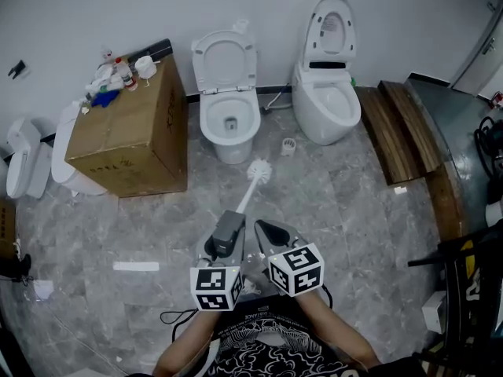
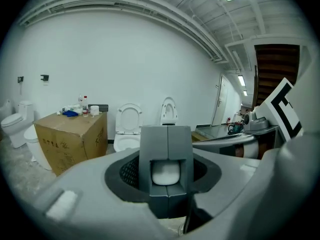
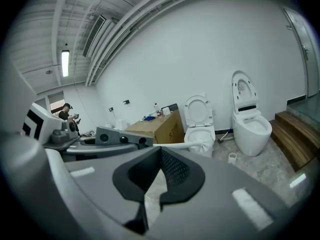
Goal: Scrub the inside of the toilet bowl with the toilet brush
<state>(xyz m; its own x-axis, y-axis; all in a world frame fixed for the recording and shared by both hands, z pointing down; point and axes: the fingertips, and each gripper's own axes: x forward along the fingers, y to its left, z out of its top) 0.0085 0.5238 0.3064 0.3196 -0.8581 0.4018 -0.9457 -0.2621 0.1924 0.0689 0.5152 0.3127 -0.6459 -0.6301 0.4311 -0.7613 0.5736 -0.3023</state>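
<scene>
My left gripper (image 1: 231, 225) is shut on the handle of the white toilet brush (image 1: 258, 172). The brush slants forward above the floor, its bristle head short of the open round toilet (image 1: 229, 121). In the left gripper view the grey fingers (image 2: 156, 146) clamp the white handle (image 2: 166, 174). The right gripper (image 1: 269, 232) is shut on nothing, close beside the left one. The right gripper view shows the brush head (image 3: 202, 143) in front of that toilet (image 3: 199, 130). A second, taller toilet (image 1: 326, 100) stands to the right with its lid up.
A cardboard box (image 1: 131, 132) with bottles on top stands left of the round toilet. A small brush holder (image 1: 288, 146) sits on the floor between the two toilets. Wooden steps (image 1: 401, 128) lie at the right, and another toilet (image 1: 21, 163) at the far left.
</scene>
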